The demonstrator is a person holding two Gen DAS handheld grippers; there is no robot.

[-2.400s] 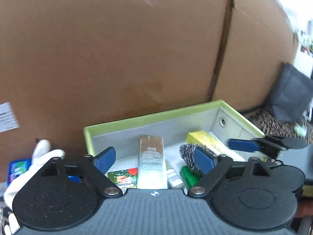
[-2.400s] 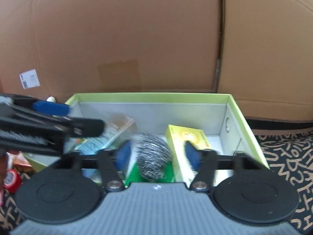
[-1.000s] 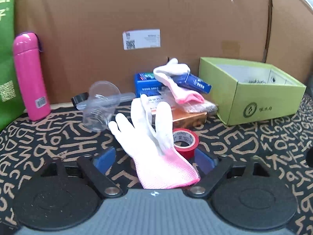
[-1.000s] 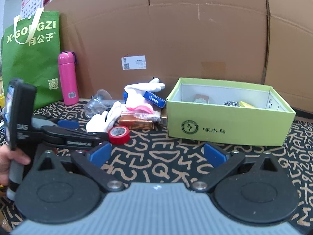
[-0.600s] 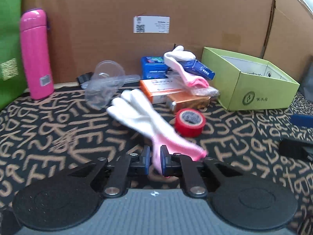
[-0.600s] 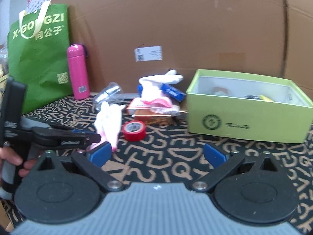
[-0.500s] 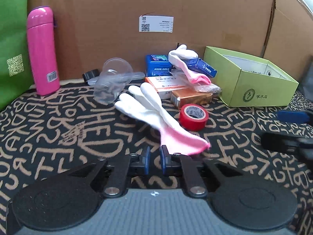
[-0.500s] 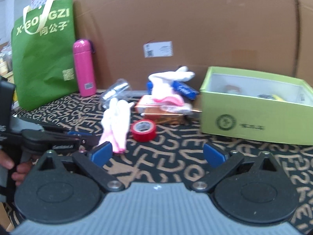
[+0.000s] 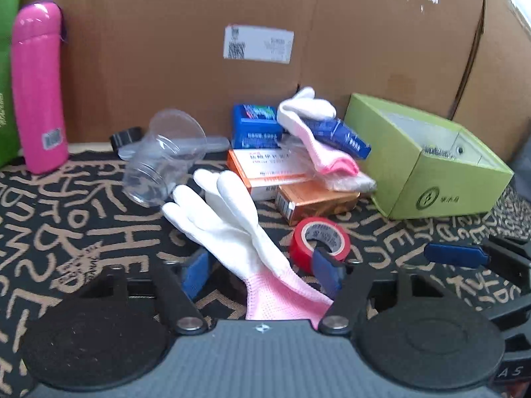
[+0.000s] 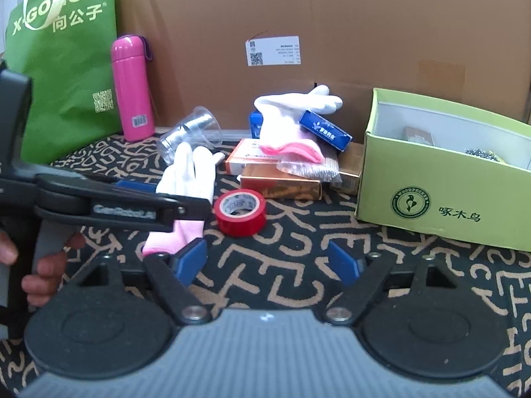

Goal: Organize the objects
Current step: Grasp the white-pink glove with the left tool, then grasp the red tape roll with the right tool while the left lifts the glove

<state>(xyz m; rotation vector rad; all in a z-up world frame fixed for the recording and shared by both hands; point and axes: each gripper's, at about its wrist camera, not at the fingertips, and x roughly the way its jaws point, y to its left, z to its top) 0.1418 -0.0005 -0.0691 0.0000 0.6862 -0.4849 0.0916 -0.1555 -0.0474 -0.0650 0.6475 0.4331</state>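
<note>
A white glove with a pink cuff lies flat on the patterned mat. My left gripper straddles the cuff, its jaws opening, the pads standing off the fabric. From the right wrist view the same glove lies partly behind the left gripper, which a hand holds. A red tape roll sits right of the cuff. My right gripper hovers just short of the tape roll, jaws closing with only mat between them.
An open green box stands at the right with a steel scourer inside. Behind the tape is a pile of small boxes with a second glove on top. A clear cup, pink bottle, green bag and cardboard wall stand behind.
My left gripper was nearly shut just short of the cuff; it has moved forward and opened around it. My right gripper has come lower and closer to the tape, jaws narrower.
</note>
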